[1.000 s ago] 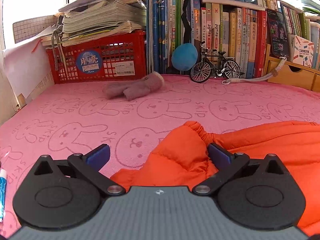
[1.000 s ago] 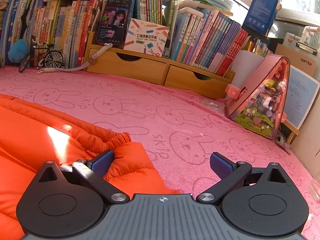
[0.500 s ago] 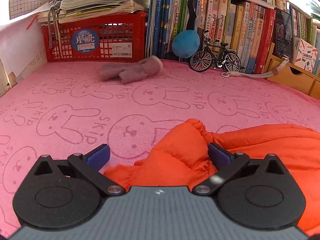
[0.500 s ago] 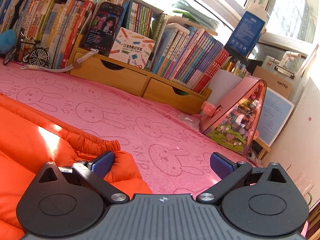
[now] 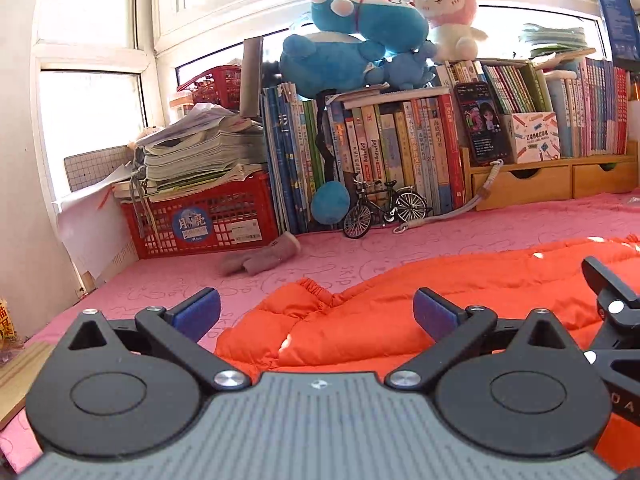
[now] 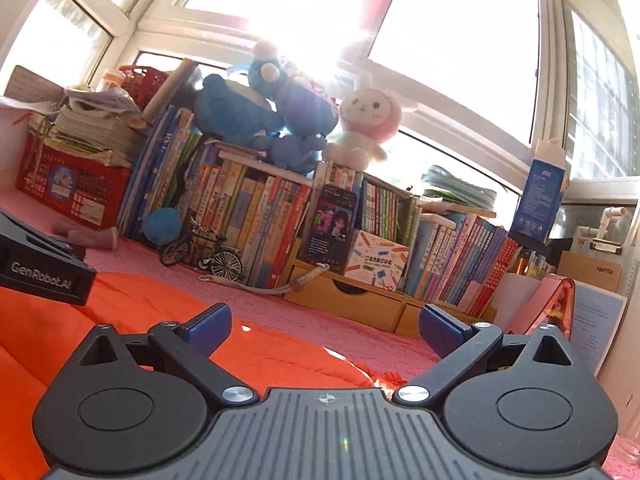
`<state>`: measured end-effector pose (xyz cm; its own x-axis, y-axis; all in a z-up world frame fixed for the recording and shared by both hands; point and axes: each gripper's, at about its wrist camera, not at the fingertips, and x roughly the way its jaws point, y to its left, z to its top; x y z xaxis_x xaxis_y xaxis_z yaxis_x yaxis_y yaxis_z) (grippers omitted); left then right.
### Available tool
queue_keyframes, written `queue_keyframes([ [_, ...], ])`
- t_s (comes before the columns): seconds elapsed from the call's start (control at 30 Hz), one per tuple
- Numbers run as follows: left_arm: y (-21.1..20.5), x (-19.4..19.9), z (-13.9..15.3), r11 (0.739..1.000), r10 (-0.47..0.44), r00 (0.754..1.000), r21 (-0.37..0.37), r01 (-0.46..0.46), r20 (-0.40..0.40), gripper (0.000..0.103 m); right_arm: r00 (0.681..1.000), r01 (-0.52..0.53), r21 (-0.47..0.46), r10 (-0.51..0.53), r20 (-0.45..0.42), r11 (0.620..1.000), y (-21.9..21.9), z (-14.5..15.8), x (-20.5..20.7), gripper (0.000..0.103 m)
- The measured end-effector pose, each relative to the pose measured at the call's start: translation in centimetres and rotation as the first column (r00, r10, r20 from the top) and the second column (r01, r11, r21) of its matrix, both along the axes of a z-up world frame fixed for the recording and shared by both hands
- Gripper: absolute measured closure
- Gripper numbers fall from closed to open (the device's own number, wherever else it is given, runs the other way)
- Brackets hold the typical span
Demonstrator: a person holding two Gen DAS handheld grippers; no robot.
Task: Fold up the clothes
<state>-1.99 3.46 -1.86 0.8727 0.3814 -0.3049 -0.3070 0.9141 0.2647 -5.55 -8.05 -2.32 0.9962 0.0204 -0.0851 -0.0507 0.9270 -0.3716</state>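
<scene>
Now both tongs are gaping wide, gripping nothing: left tongs point(image 5: 316, 310), right tongs point(image 6: 325, 330). Orange jacket point(image 5: 400, 312) is lying across the lower frame on the pink table point(image 5: 500, 226) cover.

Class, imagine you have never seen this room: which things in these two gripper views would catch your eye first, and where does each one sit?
The bright orange puffy garment dominates, spread over the pink rabbit-print blanket right under both open grippers, the left gripper and the right gripper. Next come the blue plush toys and the pink-hooded white bunny plush, perched atop the row of books before the sunlit window.
</scene>
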Motion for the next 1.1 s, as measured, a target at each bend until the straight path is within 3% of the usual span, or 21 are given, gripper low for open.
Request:
queue_keyframes([
  [0.17, -2.2, 0.9, -2.3, 0.982, 0.014, 0.999, 0.190, -0.005, -0.049, 0.000, 0.998, -0.042, -0.141, 0.035, -0.050, 0.989, 1.6, -2.1, 0.0, 0.002],
  [0.3, -2.6, 1.5, -3.7, 0.964, 0.012, 0.996, 0.265, 0.011, -0.084, 0.000, 0.985, -0.072, -0.161, 0.045, -0.167, 0.984, 1.5, -2.7, 1.5, 0.002],
  [0.4, -2.8, 1.5, -4.3, 0.949, 0.001, 0.996, 0.314, 0.029, -0.095, 0.000, 0.979, -0.080, -0.172, 0.045, -0.201, 0.982, 0.7, -3.0, 2.1, 0.001],
  [0.6, 0.0, 1.5, -4.0, 0.969, 0.001, 0.993, 0.245, 0.029, -0.121, 0.000, 0.973, -0.074, -0.185, 0.030, -0.227, 0.980, -1.8, -3.5, 2.4, 0.001],
  [0.73, 2.0, 1.2, -4.4, 0.956, 0.043, 0.992, 0.294, -0.007, -0.119, 0.000, 0.976, -0.055, -0.222, 0.005, -0.218, 0.973, -3.5, -4.0, 2.3, 0.001],
  [0.9, 5.5, 0.9, -4.4, 0.957, 0.104, 0.985, 0.283, -0.061, -0.139, 0.000, 0.983, -0.006, -0.265, -0.043, -0.181, 0.964, -6.2, -4.5, 2.0, 0.001],
  [1.1, 7.5, 0.1, -5.1, 0.930, 0.180, 0.974, 0.345, -0.124, -0.137, 0.000, 0.975, 0.124, -0.304, -0.173, -0.140, 0.945, -10.9, -5.7, 2.2, 0.001],
])
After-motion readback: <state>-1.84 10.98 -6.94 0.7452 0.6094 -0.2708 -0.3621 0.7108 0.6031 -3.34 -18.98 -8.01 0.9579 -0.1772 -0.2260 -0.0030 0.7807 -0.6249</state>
